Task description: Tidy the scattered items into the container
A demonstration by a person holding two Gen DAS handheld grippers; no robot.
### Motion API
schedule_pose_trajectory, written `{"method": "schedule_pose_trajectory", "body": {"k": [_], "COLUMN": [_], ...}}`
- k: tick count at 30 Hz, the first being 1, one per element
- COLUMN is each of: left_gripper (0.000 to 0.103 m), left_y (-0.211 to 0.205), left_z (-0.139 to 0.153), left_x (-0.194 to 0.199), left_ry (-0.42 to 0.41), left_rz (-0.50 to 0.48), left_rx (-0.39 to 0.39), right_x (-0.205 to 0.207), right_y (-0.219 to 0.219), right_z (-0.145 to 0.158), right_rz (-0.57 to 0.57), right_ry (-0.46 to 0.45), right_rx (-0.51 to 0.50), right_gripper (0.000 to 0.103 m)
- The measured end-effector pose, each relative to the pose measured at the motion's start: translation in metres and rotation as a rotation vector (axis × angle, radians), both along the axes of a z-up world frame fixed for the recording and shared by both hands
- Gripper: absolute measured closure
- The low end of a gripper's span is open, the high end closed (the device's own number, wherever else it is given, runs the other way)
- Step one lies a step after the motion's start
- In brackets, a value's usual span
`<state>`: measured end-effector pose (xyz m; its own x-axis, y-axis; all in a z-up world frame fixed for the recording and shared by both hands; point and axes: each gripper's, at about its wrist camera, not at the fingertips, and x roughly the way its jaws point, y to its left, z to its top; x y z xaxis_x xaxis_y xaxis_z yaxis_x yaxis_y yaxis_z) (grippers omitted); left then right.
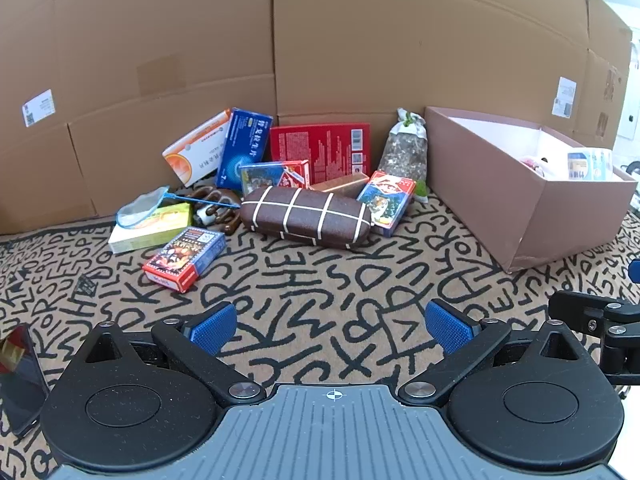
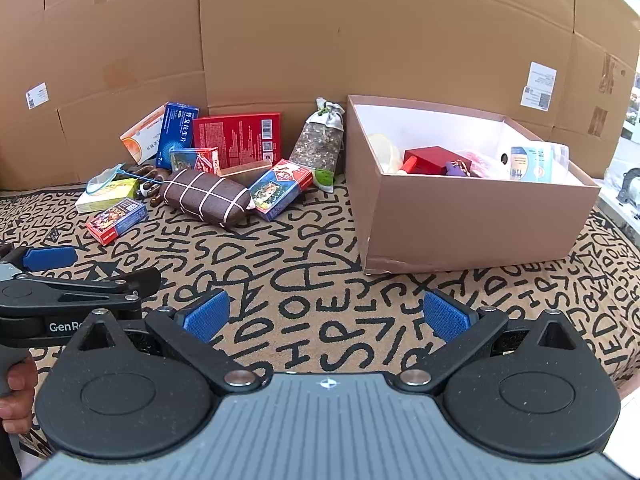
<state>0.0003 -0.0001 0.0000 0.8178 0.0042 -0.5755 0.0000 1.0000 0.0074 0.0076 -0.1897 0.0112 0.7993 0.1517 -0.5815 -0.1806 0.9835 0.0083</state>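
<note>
Both grippers, left gripper [image 1: 330,330] and right gripper [image 2: 326,316], hover wide and empty between picks, so next means reaching the playing-card box [image 1: 185,258] left of the half-filled pink box [image 2: 472,216].

Place: staged tabletop set, not a lived-in room | Backdrop: flattened cardboard walls [image 1: 360,40] with shipping labels [image 2: 538,84] | Surface: tan mat [image 2: 320,280] printed with black letters | Props: medicine boxes [image 1: 244,144], card packs [image 1: 184,258], pink container [image 2: 460,212] | Edge: white fittings at far right, unclear.
</note>
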Motion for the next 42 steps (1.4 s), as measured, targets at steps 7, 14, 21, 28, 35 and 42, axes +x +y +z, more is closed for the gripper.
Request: {"method": "schedule_pose_trajectory", "body": {"k": [7,14,21,28,35,42], "left_gripper": [0.0,0.0,0.0,0.0,0.0,0.0], "left_y": [-0.002,-0.002,0.0,0.0,0.001,0.002], "left_z": [0.001,0.002,0.0,0.0,-0.001,-0.002], "left_x": [0.005,-0.003,0.0,0.003,0.006,0.01], "left_ry": [0.004,-0.016,-0.011,-0.004,0.001,0.006], "left_rz": [0.006,-0.001,0.002,0.001,0.004,0.002], "left_rx": [0.001,0.005,0.004,0.006,0.005,0.004], "right_x": [-0.004,-0.003,-0.001,0.001,0.003,0.005], "right_y": [-0.001,-0.001,0.0,0.001,0.004,0.006], "right_z": [0.0,0.0,-0.001,-0.002,-0.003,-0.004], "right_rz": [0.002,0.0,0.002,0.001,0.007,0.009], "right_ry": [-0.005,-0.004,0.0,0.005,0.007,0.011], "right_rx": [-0.005,-0.007,-0.011,-0.013,-0.019,-0.025], "right_gripper": [0.001,0.001,0.001,0.001,0.001,0.001]}}
